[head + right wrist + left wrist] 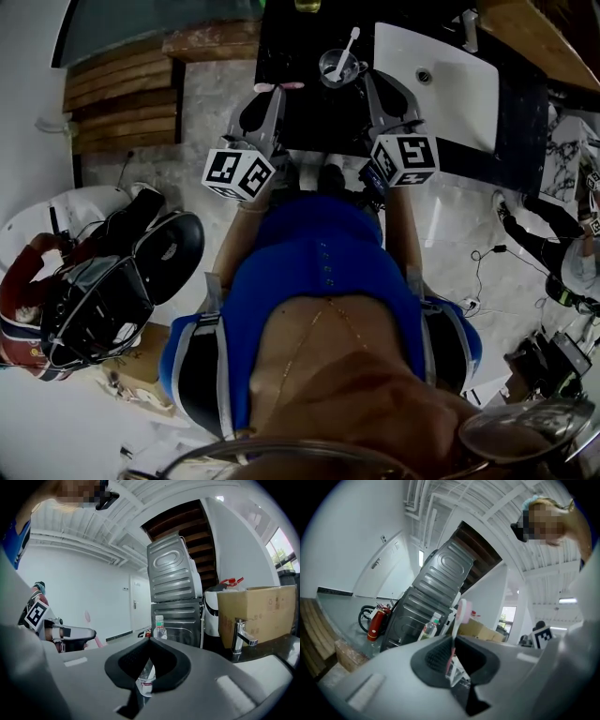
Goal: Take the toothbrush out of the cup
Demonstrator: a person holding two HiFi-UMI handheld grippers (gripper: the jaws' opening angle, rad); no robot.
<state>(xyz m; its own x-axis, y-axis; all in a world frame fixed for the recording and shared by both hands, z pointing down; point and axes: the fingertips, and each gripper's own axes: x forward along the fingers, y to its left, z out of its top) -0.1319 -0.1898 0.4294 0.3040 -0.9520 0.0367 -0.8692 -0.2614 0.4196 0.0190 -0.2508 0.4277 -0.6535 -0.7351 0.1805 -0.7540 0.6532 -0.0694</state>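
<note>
A clear cup [336, 67] stands on the black counter [309, 117] with a white toothbrush [351, 42] leaning out of it. My left gripper [278, 91] is left of the cup, shut on a pink toothbrush [279, 86] that lies crosswise at its tips. In the left gripper view the pink toothbrush [461, 612] stands up between the closed jaws of the left gripper [452, 641]. My right gripper [368, 78] sits just right of the cup. Its jaws meet at the tips in the right gripper view [150, 641], with nothing seen clamped.
A white sink basin [441, 80] with a tap [241, 637] lies right of the cup. Ahead stand a water bottle [160, 626], a cardboard box [255, 613] and a grey metal appliance stack [173, 592]. A red fire extinguisher [375, 623] is on the floor. A person crouches at the left [37, 291].
</note>
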